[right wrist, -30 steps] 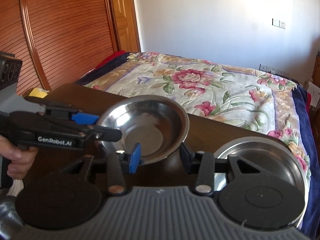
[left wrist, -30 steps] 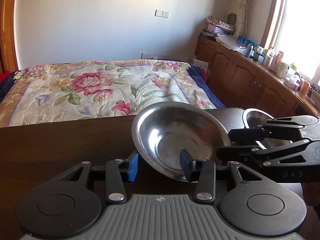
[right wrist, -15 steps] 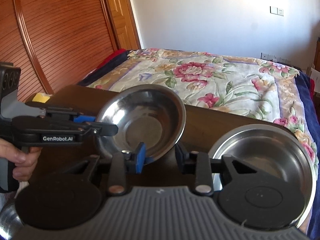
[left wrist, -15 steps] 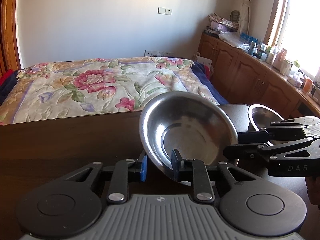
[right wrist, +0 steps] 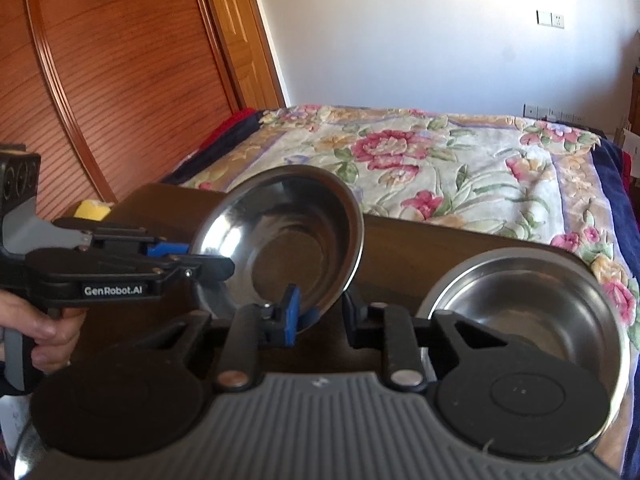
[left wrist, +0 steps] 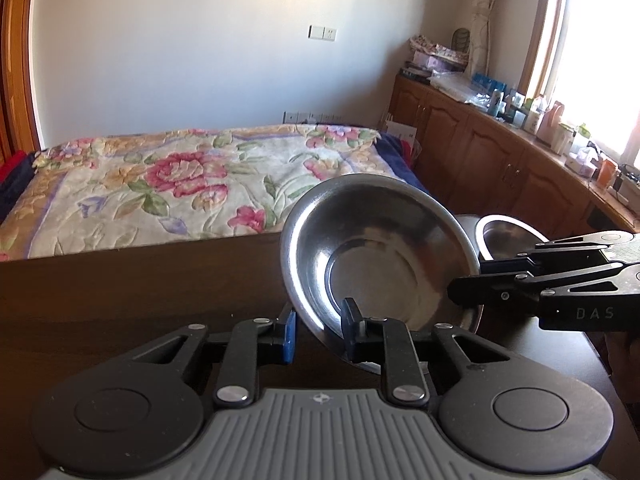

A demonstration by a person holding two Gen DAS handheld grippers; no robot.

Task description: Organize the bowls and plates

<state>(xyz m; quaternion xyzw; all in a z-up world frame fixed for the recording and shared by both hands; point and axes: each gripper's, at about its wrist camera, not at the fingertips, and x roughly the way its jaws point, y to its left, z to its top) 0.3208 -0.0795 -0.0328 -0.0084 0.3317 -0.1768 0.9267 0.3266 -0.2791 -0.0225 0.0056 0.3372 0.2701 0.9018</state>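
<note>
Dark wood table (left wrist: 140,280) at foot of floral bed (left wrist: 180,176). 2 grippers on 1 steel bowl (left wrist: 376,256), tilted, lifted off table: left gripper (left wrist: 318,332) and right gripper (right wrist: 318,314) each clamped on its rim. Second bowl (right wrist: 532,300) sits on table, right side.

I am working in a home bedroom: a bed (left wrist: 188,176) under a floral quilt (right wrist: 432,168) lies beyond my dark wooden table (left wrist: 140,280), wooden cabinets (left wrist: 492,160) cluttered with bottles run under a sunlit window (left wrist: 596,60), and a wooden door (right wrist: 236,40) stands beside panelled wood
</note>
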